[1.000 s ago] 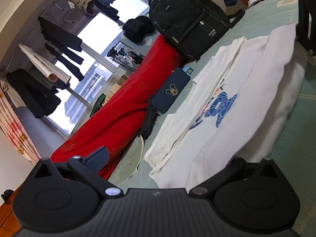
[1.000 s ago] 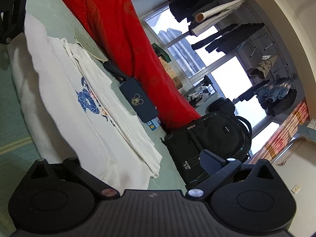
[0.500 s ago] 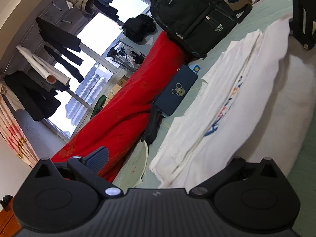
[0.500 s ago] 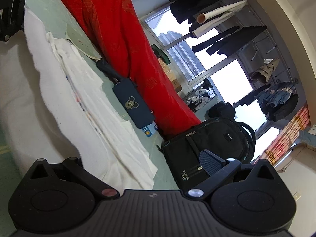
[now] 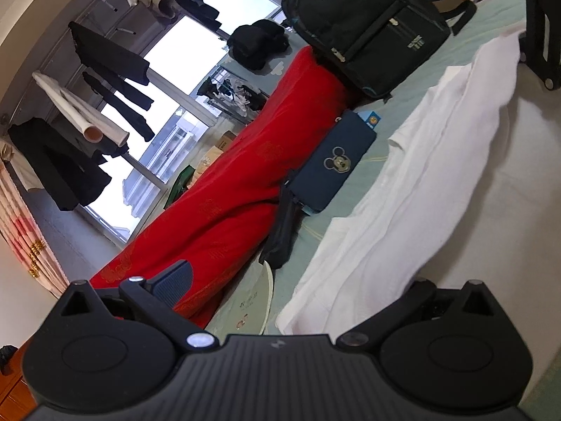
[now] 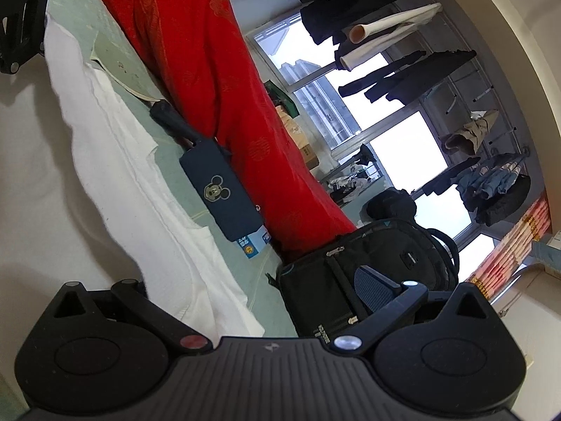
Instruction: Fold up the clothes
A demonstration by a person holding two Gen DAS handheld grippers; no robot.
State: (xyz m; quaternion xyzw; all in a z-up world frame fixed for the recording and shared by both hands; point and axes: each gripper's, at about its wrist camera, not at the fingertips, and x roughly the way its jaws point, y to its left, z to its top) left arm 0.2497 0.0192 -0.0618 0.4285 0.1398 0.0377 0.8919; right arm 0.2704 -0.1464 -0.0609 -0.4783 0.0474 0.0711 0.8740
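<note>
— How are the grippers being held?

— Low over the bed [image 5: 403, 105]. The left gripper [image 5: 284, 294] is being kept spread, one finger buried under the white garment [image 5: 438, 182]. The right gripper [image 6: 245, 291] is spread likewise.

— And the garment?

— It is being lifted off the green sheet, beside the navy pouch [image 6: 221, 193] and red quilt [image 5: 224, 203].

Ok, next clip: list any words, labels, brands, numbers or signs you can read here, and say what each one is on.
No text is legible.
Navy pouch: a cartoon mouse-head emblem, no words.
Blue card sticking out of the pouch: a yellow round face and white characters, too small to read.
Black backpack: small white marking on a pocket, blurred.
Pale fan-shaped paper beside the red quilt: tiny print, unreadable.
White shirt: no print showing.
</note>
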